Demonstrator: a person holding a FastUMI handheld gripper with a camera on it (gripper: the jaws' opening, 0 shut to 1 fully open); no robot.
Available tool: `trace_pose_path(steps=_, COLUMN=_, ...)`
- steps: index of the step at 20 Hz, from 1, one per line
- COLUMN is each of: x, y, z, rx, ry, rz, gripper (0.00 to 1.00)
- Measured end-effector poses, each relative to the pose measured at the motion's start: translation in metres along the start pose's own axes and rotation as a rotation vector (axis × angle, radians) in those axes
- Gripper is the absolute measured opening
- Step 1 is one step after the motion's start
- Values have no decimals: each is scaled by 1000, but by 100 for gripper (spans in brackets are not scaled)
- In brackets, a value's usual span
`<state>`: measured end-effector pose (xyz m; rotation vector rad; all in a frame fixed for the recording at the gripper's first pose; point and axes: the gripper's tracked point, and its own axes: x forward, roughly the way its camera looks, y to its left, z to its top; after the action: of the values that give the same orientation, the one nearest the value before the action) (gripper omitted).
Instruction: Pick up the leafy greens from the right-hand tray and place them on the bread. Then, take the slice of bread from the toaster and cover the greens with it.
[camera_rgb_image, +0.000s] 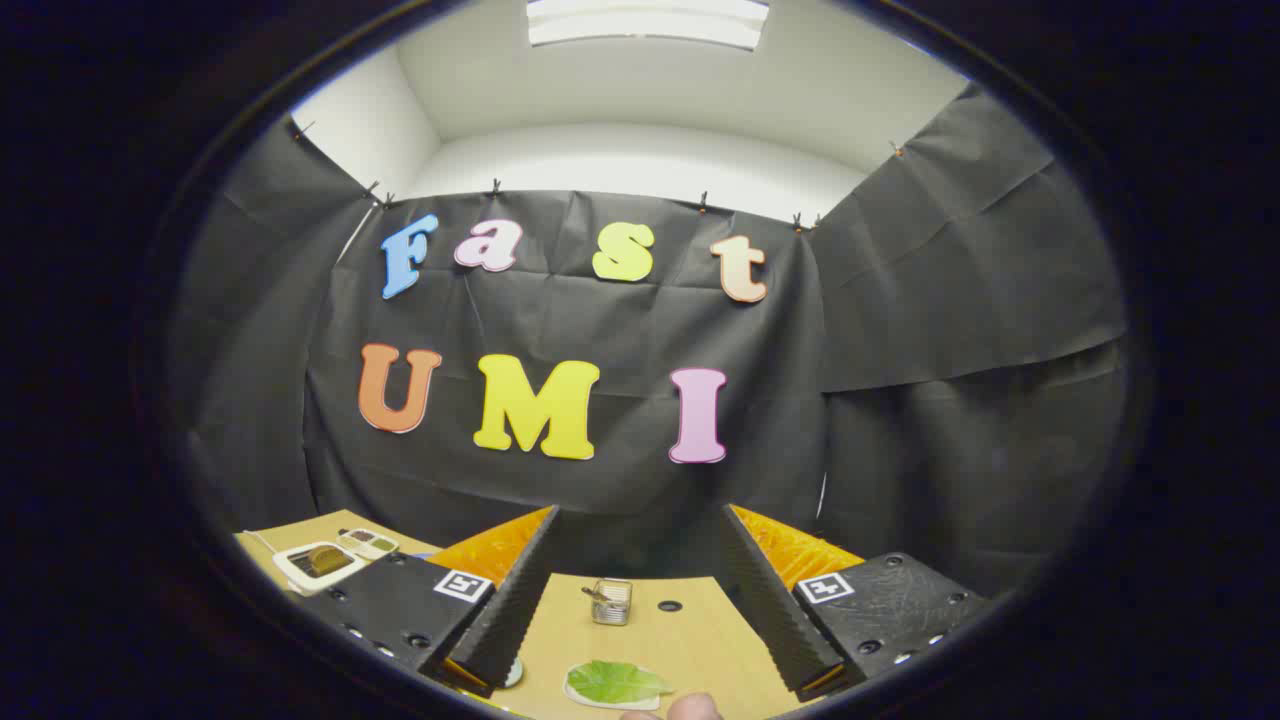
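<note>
The jaws of the gripper (640, 590) stand wide apart and hold nothing, with a big gap of bare tan surface (690, 640) between the two fingers (510, 600). Down in that gap, close to the near end of the fingers, lies a green leaf (615, 681). It sits flat on a small white tray (580, 699), and neither finger touches it. Right beside the tray, at the very bottom, a bit of a person's finger (693, 708) pokes in. A little farther ahead, between the two fingers, stands a small shiny metal toaster (609, 601). It is upright on the surface, and something thin sticks up out of its top, but it is too small to tell if that is the slice of bread. Just to the right of the toaster there is a small dark hole (670, 606) in the surface. Off to the left, past the left finger, lies a white plate (318, 566) with a brownish piece of bread (323, 558) on it. Just behind that plate sits another small white tray (367, 542) with tiny bits in it that are too small to make out. Beyond the surface hangs the black cloth wall (900, 400) of the booth, and above it are a white ceiling and a bright light (648, 20).
</note>
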<state>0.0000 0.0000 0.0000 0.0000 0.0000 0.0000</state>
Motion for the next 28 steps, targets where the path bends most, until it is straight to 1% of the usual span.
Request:
trace_pose_path(steps=7, x=8, y=-9, z=-9, rx=27, ry=32, rz=-18, gripper=95)
trace_pose_path(steps=14, x=7, y=-7, z=-15, rx=34, ry=49, rz=-2, gripper=95)
trace_pose_path(steps=19, x=5, y=-24, z=-24, rx=35, ry=67, rz=-6, gripper=95)
trace_pose_path(steps=23, x=4, y=-40, z=-50, rx=43, ry=111, rz=1, gripper=95)
trace_pose_path(steps=25, x=3, y=-50, z=-71, rx=27, ry=144, rz=1, gripper=95)
trace_pose_path(steps=27, x=1, y=-55, z=-97, rx=29, ry=189, rz=19, gripper=95)
trace_pose_path(steps=28, x=-1, y=-59, z=-116, rx=36, ry=224, rz=26, gripper=95)
